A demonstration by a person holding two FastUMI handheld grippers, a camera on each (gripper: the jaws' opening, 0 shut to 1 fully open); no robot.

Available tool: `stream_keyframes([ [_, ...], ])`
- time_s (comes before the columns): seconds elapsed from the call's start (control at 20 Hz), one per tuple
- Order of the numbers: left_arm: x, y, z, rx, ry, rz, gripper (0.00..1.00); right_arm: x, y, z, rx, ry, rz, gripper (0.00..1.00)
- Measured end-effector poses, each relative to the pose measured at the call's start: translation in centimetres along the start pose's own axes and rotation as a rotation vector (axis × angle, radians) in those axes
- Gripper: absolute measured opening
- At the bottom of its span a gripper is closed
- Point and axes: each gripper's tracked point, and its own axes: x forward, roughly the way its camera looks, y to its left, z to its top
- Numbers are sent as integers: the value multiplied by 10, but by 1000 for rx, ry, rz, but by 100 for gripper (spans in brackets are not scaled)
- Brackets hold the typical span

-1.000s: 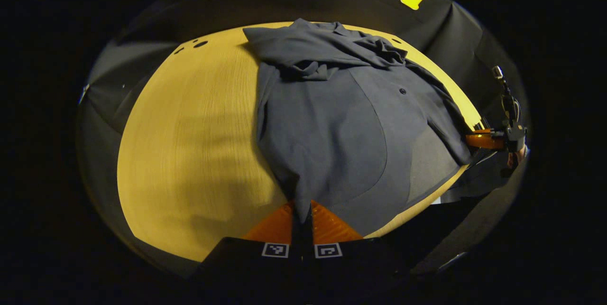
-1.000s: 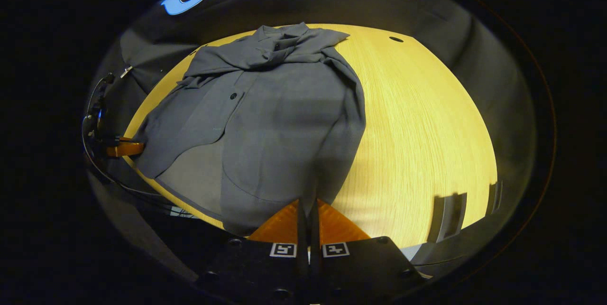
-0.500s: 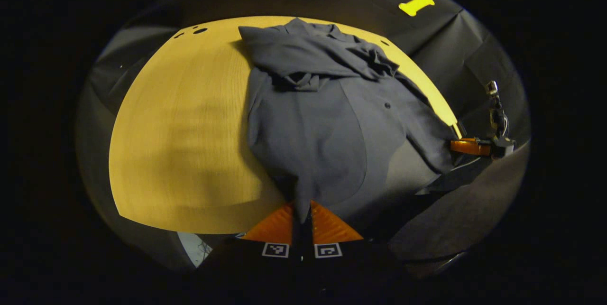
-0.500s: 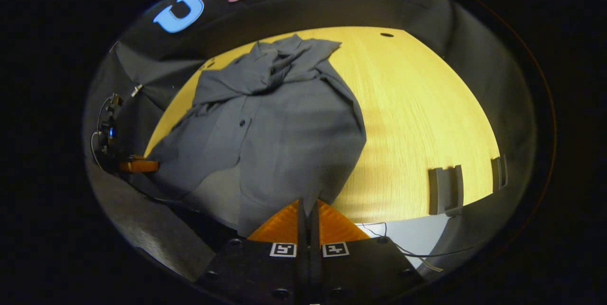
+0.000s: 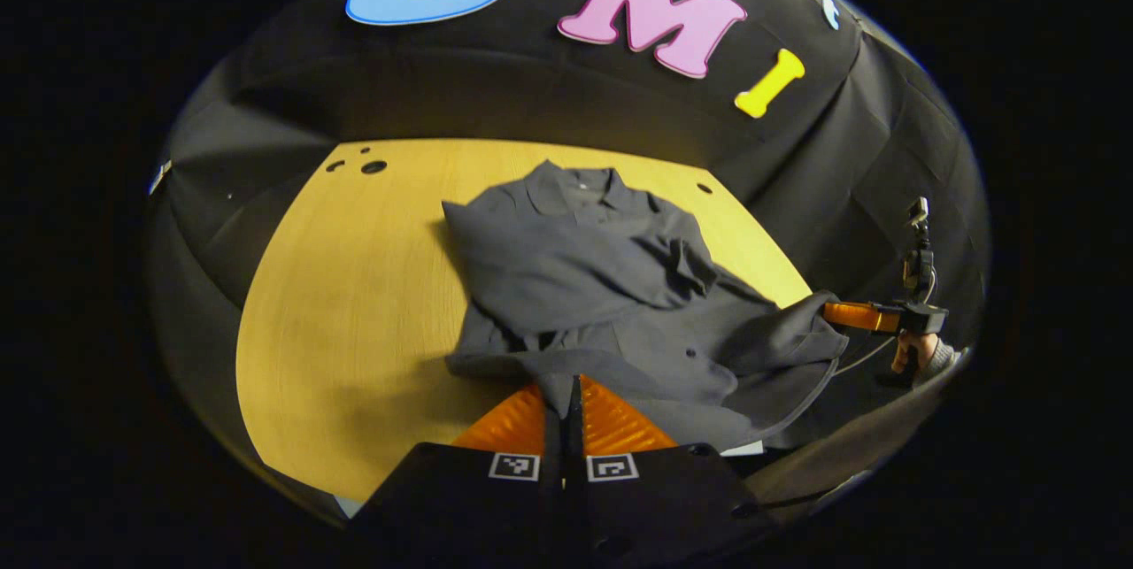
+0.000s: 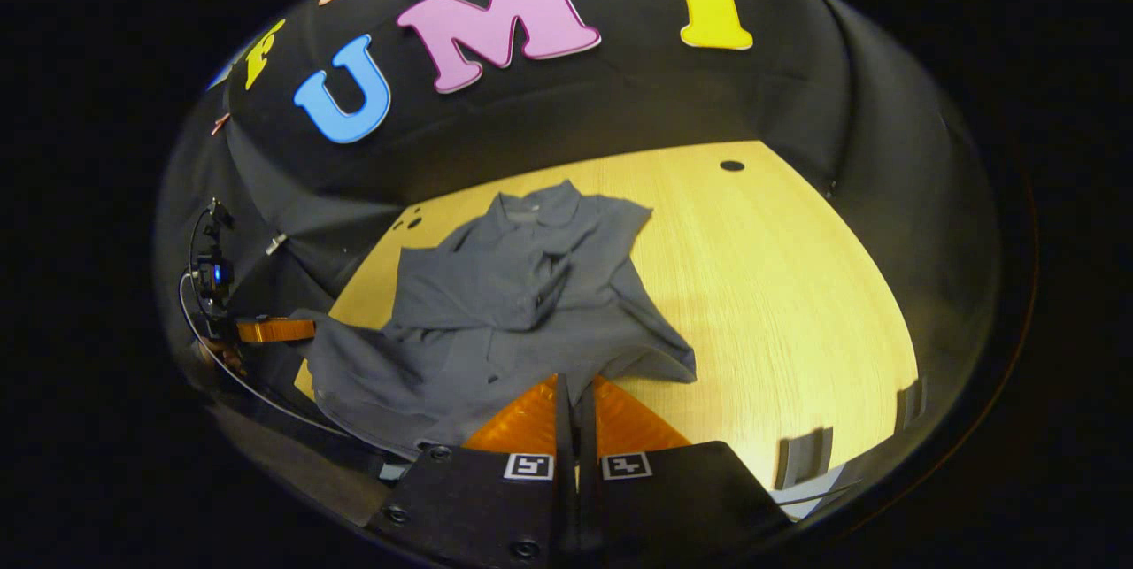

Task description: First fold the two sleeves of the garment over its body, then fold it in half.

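Note:
A dark grey shirt lies on the yellow wooden table, collar at the far end and both sleeves folded across the chest. My left gripper is shut on one corner of its hem. The other hem corner is pinched by my right gripper, seen off to the right with a hand behind it. In the right gripper view the shirt bunches in front of my right gripper, which is shut on the hem. My left gripper holds the far corner. The hem hangs lifted off the table between both.
Small round holes mark the tabletop at the far left and far right. Grey brackets stand at the table's near right edge. A cable trails below the left gripper.
Both grippers have risen and gone forward with the hem. The lower part of the shirt has come off the table and bunches towards the collar.

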Motion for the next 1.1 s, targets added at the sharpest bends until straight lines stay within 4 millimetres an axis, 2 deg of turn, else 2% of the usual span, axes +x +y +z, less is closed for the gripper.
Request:
stream_keyframes([
  [0.15, 10, 3, 31, -45, -65, 4, 5, 14, -4, 35, 15, -70, 3, 5],
  [0.2, 14, 7, 38, -41, -73, 8, 5, 23, -1, 54, 26, -89, 4, 5],
  [0.25, 19, 10, 46, -29, -78, 12, 5, 25, -4, 58, 36, -112, 4, 5],
  [0.4, 36, 14, 72, 2, -101, 13, 5, 47, -9, 79, 18, -140, -7, 5],
  [0.45, 42, 17, 80, 5, -108, 16, 5, 63, -7, 96, 9, -141, -10, 5],
  [0.5, 50, 22, 88, 4, -113, 22, 2, 72, -7, 104, 4, -142, -13, 5],
  [0.55, 57, 27, 95, 0, -119, 29, 6, 81, -9, 110, 2, -142, -17, 5],
  [0.85, 108, 53, 132, -28, -150, 53, 6, 138, -18, 143, 21, -138, -17, 5],
  [0.95, 124, 66, 138, -20, -149, 76, 5, 159, -23, 150, -1, -130, -24, 5],
  [1.1, 147, 81, 140, -25, -139, 99, 5, 186, -37, 149, -11, -104, -36, 5],
])
